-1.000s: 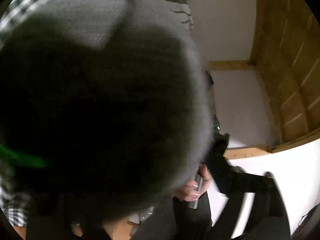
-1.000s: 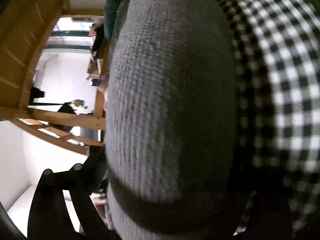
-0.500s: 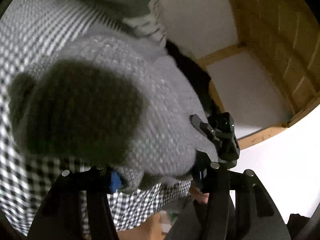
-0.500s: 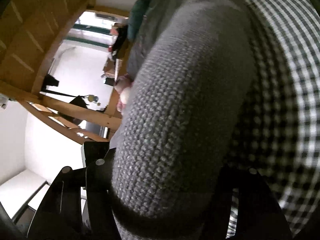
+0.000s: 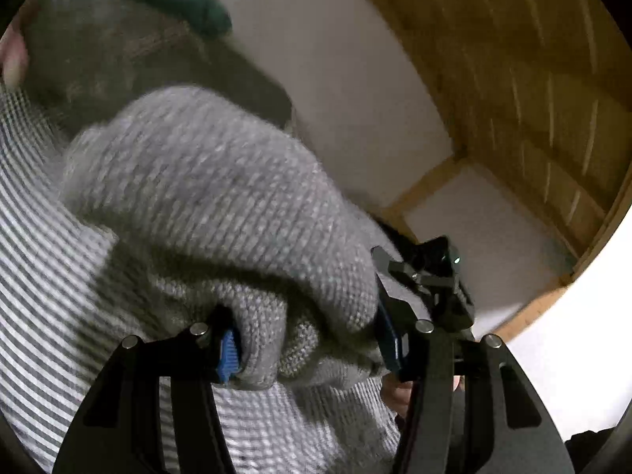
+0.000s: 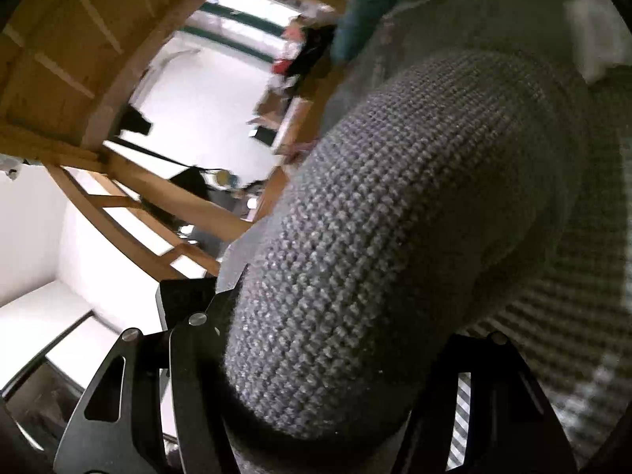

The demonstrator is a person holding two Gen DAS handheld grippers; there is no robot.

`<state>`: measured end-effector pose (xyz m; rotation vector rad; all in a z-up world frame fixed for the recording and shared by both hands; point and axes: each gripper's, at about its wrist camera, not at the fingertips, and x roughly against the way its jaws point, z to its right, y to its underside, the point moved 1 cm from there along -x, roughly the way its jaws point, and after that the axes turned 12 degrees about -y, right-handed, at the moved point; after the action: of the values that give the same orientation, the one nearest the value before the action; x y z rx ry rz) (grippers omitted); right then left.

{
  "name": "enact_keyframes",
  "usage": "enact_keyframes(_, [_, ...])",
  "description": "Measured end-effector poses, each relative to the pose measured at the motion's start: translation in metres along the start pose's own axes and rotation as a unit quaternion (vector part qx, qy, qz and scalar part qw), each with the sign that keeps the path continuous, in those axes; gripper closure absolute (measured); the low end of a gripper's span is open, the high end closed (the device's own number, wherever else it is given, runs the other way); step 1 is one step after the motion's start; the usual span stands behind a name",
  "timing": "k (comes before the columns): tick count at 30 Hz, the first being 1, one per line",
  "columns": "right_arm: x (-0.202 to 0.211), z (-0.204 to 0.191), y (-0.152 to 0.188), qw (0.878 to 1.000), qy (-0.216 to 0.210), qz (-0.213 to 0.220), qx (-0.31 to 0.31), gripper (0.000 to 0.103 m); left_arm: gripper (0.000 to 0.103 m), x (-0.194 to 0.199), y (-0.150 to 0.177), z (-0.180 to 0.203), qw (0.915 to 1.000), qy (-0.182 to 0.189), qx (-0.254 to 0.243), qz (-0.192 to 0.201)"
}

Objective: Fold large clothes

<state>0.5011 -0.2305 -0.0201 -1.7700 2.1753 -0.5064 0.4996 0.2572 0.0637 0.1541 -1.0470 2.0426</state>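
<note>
Both grippers (image 5: 308, 349) (image 6: 316, 375) clamping grey knit (image 5: 221, 205)

Black-and-white checked cloth (image 5: 47, 276) spreads underneath. Beyond it, a dark-green cushion-like lump (image 5: 185, 0), blurred. Behind that lump, a white wall (image 5: 335, 79); right of the wall, slanted wooden plank panelling (image 5: 513, 79).

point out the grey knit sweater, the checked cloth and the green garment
grey knit sweater (image 5: 221, 205): left wrist view, bunched top fold
checked cloth (image 5: 47, 284): left wrist view, striped area left of the sweater
green garment (image 5: 185, 0): left wrist view, blurred middle
</note>
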Motion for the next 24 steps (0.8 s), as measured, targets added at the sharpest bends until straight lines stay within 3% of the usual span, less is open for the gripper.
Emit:
enact_keyframes(3, [-0.066,-0.001,-0.012,0.999,-0.029,-0.015,0.022,0.046,0.050,0.039,-0.026,-0.034,0.9987,-0.020,0.013,0.045])
enact_keyframes(6, [-0.125,0.014,-0.008,0.999,-0.025,-0.037,0.024,0.046,0.050,0.060,-0.032,-0.080,0.9955,-0.055,0.043,0.064])
enact_keyframes(11, [-0.205,0.101,0.043,0.993,0.026,-0.094,-0.061,0.046,0.050,0.062,0.001,-0.180,0.9833,-0.128,0.127,0.024])
enact_keyframes(13, [-0.211,0.126,0.069,0.990,0.047,-0.111,-0.072,0.045,0.050,0.054,0.029,-0.214,0.9750,-0.150,0.164,-0.012])
enact_keyframes(17, [-0.199,0.133,0.081,0.988,0.049,-0.121,-0.085,0.031,0.043,0.061,0.050,-0.235,0.9776,-0.120,0.172,-0.014])
enact_keyframes(20, [-0.176,0.099,0.079,0.985,0.094,-0.143,-0.004,0.014,0.039,0.068,0.047,-0.208,0.9756,-0.152,0.157,-0.020])
enact_keyframes(21, [-0.167,0.086,0.079,0.981,0.117,-0.153,0.029,0.012,0.036,0.076,0.060,-0.193,0.9756,-0.168,0.139,-0.023])
enact_keyframes(22, [-0.156,0.064,0.078,0.968,0.168,-0.165,0.090,0.007,0.028,0.084,0.057,-0.174,0.9758,-0.189,0.108,-0.020])
enact_keyframes(24, [-0.142,0.029,0.073,0.927,0.269,-0.162,0.204,0.003,0.018,0.094,0.048,-0.140,0.9704,-0.237,0.046,-0.004])
